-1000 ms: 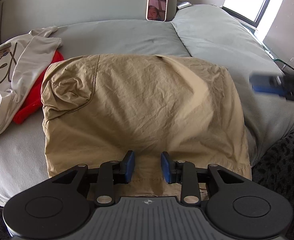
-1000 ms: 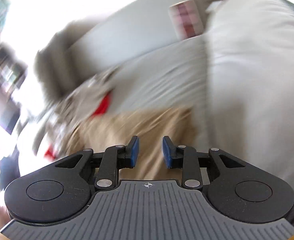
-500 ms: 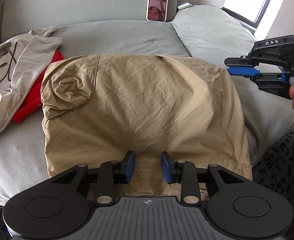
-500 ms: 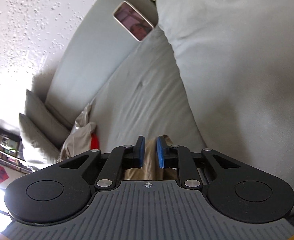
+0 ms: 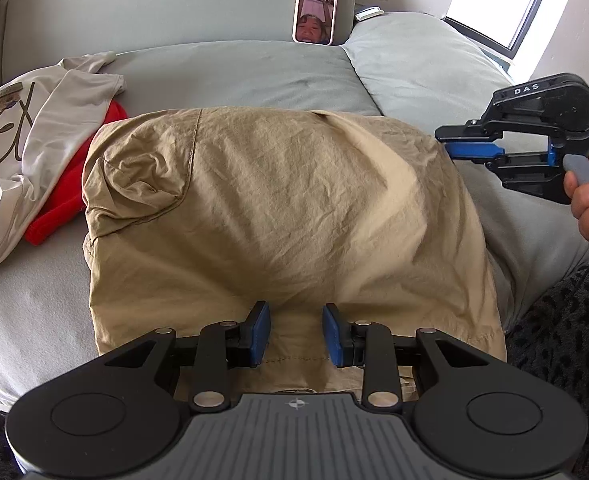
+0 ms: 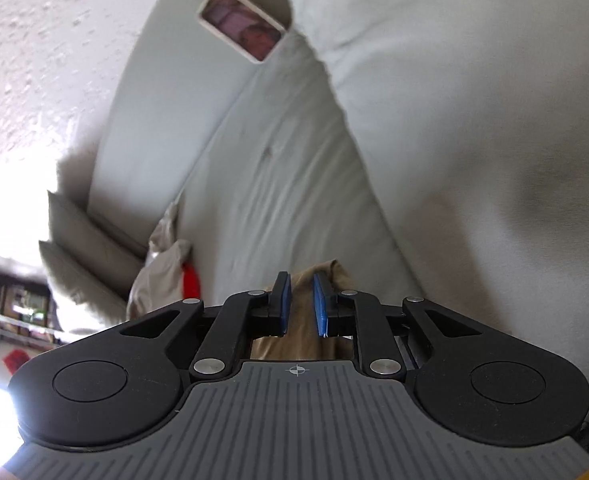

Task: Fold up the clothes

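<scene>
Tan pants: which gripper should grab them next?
Probably the right gripper. Its open jaws sit at the tan pants' far right corner. The left gripper hovers open over the near hem.

Left wrist view: low, close over near edge of tan garment [image 5: 286, 216], facing sofa back [image 5: 166, 12], level. Right wrist view: from garment's right side, rolled, blurred, facing across sofa toward far cushions [image 6: 78, 248]. Shared: phone [image 5: 314, 11] [image 6: 244, 24], tan garment [image 6: 306, 320], white shirt [image 5: 34, 152] [image 6: 162, 272].
</scene>
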Available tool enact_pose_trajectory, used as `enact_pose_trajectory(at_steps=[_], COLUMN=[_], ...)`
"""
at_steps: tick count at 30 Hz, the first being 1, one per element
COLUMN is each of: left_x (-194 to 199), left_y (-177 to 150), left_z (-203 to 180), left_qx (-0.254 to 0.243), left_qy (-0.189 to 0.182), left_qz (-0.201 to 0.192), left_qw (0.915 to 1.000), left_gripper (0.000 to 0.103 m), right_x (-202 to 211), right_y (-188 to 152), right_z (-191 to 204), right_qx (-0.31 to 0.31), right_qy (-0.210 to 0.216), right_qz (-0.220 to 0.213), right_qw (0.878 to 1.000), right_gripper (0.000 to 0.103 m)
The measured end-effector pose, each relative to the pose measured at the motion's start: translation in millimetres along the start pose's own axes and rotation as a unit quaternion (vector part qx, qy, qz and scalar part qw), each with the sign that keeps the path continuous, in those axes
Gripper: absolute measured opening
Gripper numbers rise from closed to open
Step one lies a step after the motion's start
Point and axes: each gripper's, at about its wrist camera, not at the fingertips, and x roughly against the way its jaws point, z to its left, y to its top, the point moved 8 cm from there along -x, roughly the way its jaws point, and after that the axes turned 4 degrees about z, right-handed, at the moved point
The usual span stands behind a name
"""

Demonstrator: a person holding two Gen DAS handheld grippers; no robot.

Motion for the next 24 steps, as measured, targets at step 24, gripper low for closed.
enact_pose_trajectory(at_steps=[24], left_x=[23], left_y=[4], left_z=[6], left_qx=[0.031], left_qy=[-0.018], left_qz=[-0.040], left_qw=[0.9986], left_gripper=[0.031], right_x=[31], right_y=[-7], right_z=[-35], right_qx=[0.004], right_qy=[-0.019], right_qz=[-0.041], right_qw=[0.999], right_gripper=[0.013])
